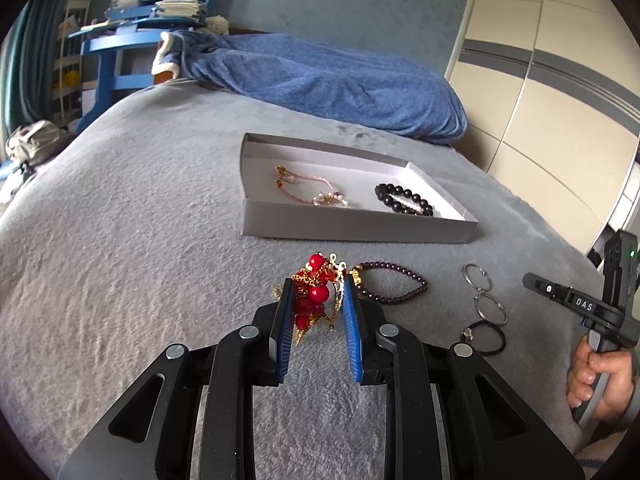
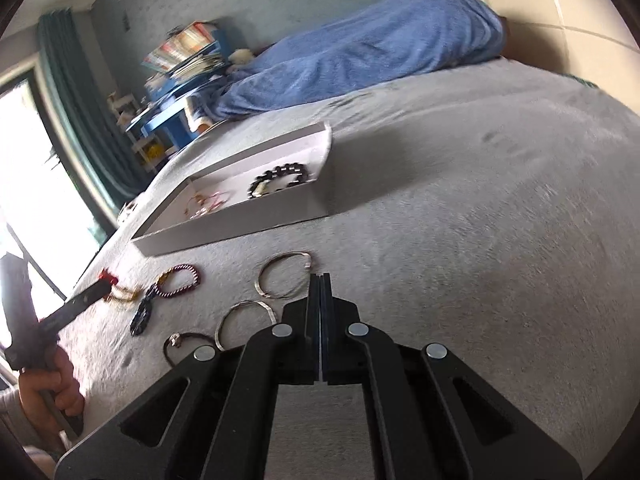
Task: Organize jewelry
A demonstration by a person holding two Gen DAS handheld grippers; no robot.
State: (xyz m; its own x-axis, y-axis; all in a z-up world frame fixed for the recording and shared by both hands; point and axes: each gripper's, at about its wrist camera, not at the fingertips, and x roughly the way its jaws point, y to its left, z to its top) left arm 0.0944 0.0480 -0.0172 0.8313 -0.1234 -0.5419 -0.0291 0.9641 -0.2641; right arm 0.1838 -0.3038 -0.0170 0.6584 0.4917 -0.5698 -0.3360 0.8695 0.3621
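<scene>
My left gripper (image 1: 318,282) is shut on a tangle of red beads and gold chain (image 1: 316,292), which rests low over the grey blanket between the blue pads. Ahead stands a shallow grey box (image 1: 360,230) with a pink cord bracelet (image 1: 304,188) and a black bead bracelet (image 1: 404,200) inside. A dark purple bead bracelet (image 1: 394,284) lies just right of the left gripper. My right gripper (image 2: 320,277) is shut and empty, its tips close beside a silver bangle (image 2: 259,285). A second silver bangle (image 2: 230,310) lies nearer to me.
A black cord loop with a charm (image 1: 486,338) lies near the bangles. A person's hand (image 1: 596,376) grips the right tool's handle. A blue towel-covered heap (image 1: 340,80) lies at the bed's far end, with a cupboard to the right.
</scene>
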